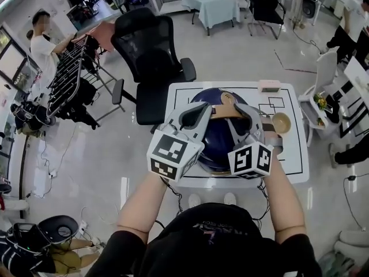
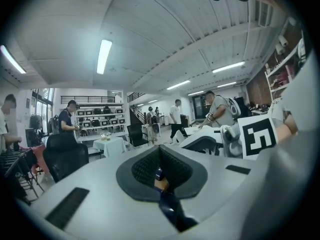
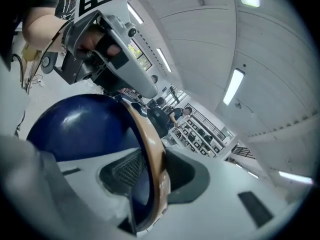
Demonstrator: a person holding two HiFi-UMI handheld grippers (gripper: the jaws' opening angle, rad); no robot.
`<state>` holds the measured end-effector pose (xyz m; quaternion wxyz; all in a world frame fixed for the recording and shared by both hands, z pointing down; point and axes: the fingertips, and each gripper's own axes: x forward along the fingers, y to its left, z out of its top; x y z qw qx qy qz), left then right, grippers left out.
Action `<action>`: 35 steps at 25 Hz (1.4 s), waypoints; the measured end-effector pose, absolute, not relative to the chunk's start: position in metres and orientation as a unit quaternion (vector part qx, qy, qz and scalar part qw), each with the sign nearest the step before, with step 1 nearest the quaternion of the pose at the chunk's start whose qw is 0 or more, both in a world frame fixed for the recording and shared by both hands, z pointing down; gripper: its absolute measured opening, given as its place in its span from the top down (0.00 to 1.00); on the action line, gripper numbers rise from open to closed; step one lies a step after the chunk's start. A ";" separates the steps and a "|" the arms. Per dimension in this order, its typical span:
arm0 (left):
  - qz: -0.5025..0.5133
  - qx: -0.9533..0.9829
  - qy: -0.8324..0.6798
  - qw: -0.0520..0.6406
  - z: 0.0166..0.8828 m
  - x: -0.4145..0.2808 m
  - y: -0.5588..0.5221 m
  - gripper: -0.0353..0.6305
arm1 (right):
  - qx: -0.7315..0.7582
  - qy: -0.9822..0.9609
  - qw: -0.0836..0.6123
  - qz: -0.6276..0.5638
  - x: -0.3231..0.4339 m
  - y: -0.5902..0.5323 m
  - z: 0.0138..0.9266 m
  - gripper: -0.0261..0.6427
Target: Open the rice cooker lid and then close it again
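Head view: tan handle (image 1: 229, 112) apparently spans rice cooker (image 1: 216, 142) left-right.

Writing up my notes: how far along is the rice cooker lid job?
Nothing shows as done: the rice cooker lid looks down, and whether it was opened already can't be told. In hand: the right gripper clamps the tan handle, and the left gripper is shut beside it. Left: possibly both lifting and closing.

Head cam: overhead, steeply down on table (image 1: 177, 97). Gripper cams: close along own jaws, near level, right one rolled. All 3 share cooker handle (image 1: 228, 112).
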<state>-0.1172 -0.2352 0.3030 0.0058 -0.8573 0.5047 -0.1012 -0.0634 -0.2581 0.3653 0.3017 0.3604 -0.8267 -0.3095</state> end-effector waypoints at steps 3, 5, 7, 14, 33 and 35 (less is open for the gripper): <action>-0.111 -0.857 0.503 -0.005 0.315 -0.121 -0.239 0.94 | 0.359 -0.822 0.312 -0.314 -0.067 -0.256 0.367 0.76; -0.119 -0.857 0.502 -0.008 0.322 -0.122 -0.241 0.94 | 0.358 -0.820 0.318 -0.315 -0.068 -0.256 0.368 0.76; -0.123 -0.857 0.500 -0.011 0.326 -0.123 -0.242 0.94 | 0.357 -0.818 0.321 -0.317 -0.069 -0.257 0.371 0.76; -0.129 -0.860 0.492 -0.042 0.347 -0.136 -0.243 0.94 | 0.345 -0.809 0.343 -0.328 -0.085 -0.253 0.383 0.75; -0.124 -0.854 0.491 -0.115 0.407 -0.167 -0.236 0.94 | 0.311 -0.782 0.406 -0.357 -0.114 -0.244 0.424 0.73; -0.121 -0.855 0.491 -0.117 0.409 -0.168 -0.236 0.94 | 0.312 -0.780 0.408 -0.357 -0.115 -0.244 0.424 0.73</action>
